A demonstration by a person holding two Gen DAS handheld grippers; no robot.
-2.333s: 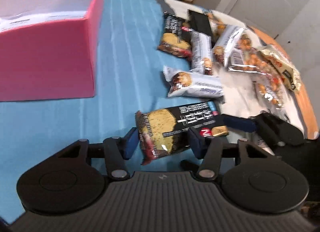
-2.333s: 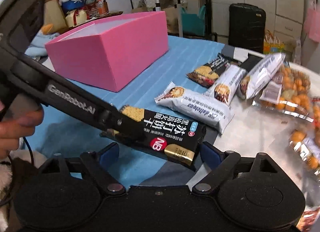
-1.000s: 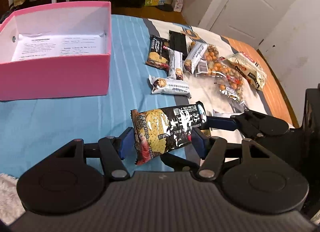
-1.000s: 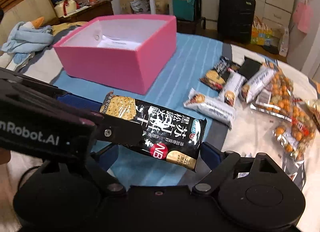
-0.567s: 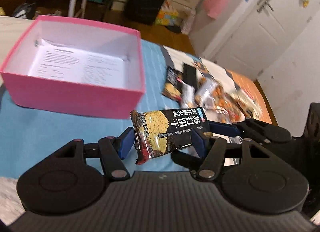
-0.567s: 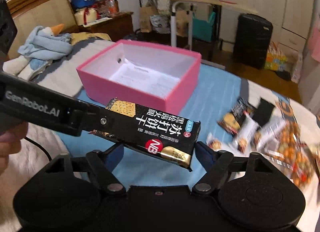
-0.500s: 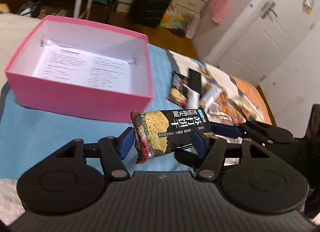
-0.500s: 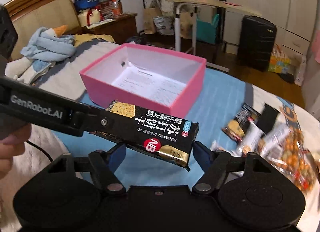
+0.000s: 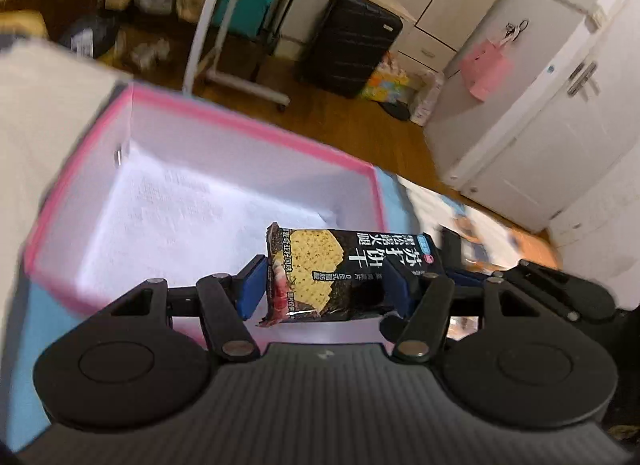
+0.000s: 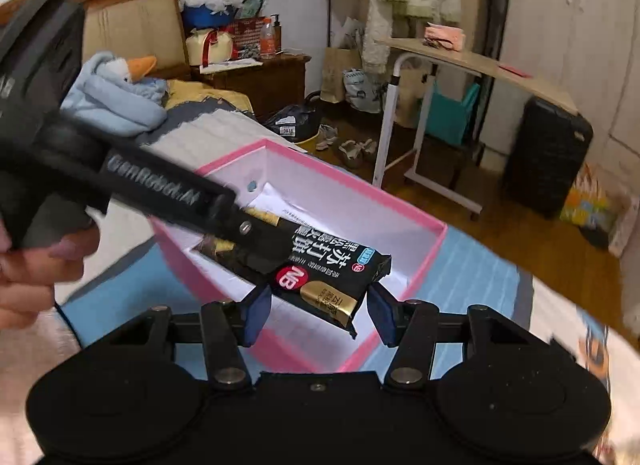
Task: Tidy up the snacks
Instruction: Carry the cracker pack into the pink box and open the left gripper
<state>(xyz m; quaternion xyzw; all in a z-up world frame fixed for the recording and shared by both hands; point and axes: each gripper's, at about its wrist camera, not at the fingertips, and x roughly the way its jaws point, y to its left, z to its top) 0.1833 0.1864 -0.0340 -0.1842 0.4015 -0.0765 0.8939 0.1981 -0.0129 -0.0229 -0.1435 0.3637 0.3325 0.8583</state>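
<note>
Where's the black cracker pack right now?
In both wrist views the black cracker pack is gripped by the left tongs, in the air over the open pink box.

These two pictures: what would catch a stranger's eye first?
A black cracker packet hangs in mid-air between the blue fingers of the left gripper, over an open pink box with a printed sheet on its floor. The right gripper brackets the packet's other end, its jaws having just been closing.
</note>
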